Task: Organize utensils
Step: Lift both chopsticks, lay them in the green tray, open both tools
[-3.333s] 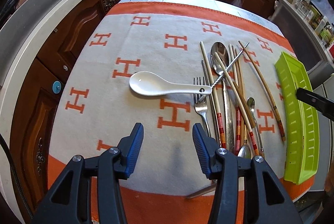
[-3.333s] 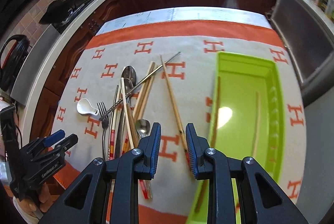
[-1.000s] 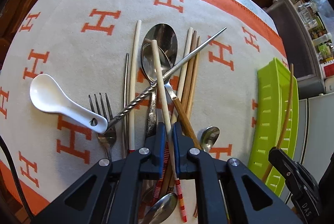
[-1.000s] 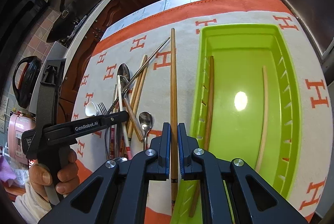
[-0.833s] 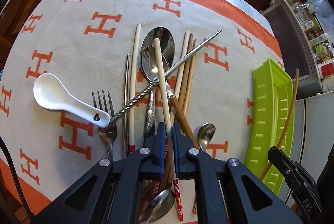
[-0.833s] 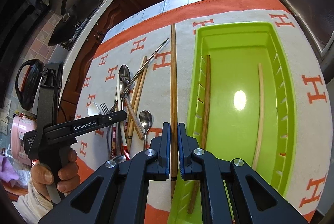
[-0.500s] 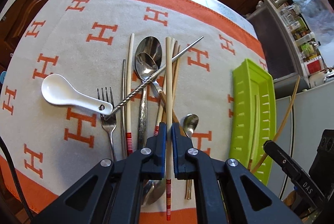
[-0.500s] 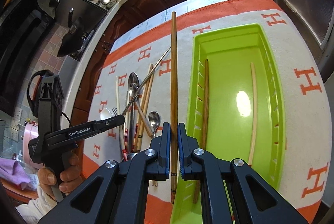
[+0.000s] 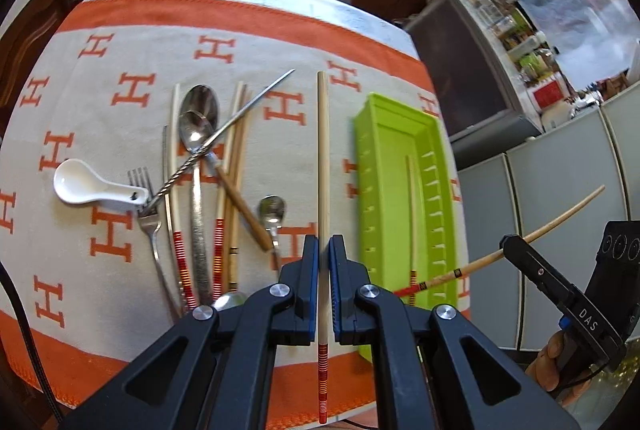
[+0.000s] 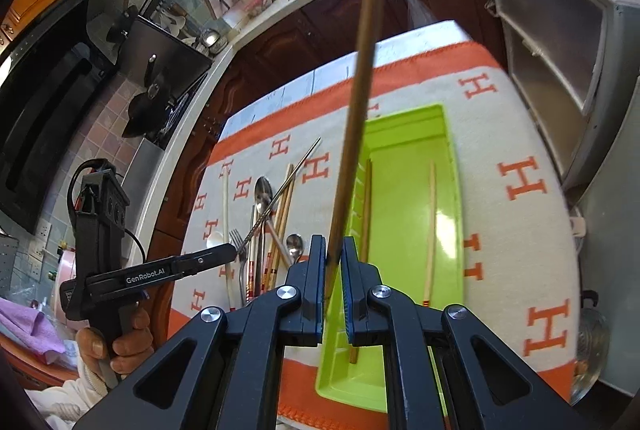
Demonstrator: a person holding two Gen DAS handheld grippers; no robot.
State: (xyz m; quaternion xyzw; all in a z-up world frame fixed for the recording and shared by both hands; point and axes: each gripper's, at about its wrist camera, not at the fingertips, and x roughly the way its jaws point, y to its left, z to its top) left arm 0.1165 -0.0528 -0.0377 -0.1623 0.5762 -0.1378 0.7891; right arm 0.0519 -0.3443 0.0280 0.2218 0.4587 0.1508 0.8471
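Observation:
My left gripper (image 9: 324, 262) is shut on a pale chopstick (image 9: 322, 165) with red bands and holds it above the cloth, between the utensil pile and the green tray (image 9: 372, 149). My right gripper (image 10: 333, 266) is shut on a brown chopstick (image 10: 360, 77), raised steeply over the green tray's (image 10: 450, 197) left wall. In the left wrist view that chopstick (image 9: 552, 224) sticks out to the right of the tray. Two chopsticks (image 10: 431, 222) lie in the tray. The pile holds spoons (image 9: 199, 107), a fork (image 9: 144, 201), a white spoon (image 9: 86, 187) and several chopsticks.
The orange-and-cream H-pattern cloth (image 9: 120, 270) covers the table. Dark wooden cabinets (image 10: 420, 1) and a counter stand beyond it. Grey appliances (image 9: 560, 169) stand right of the table. A stove with pans (image 10: 152, 85) is at the left.
My left gripper has lifted its chopstick clear of the pile and carried it right toward the tray. My right gripper has risen and tilted its chopstick up over the tray.

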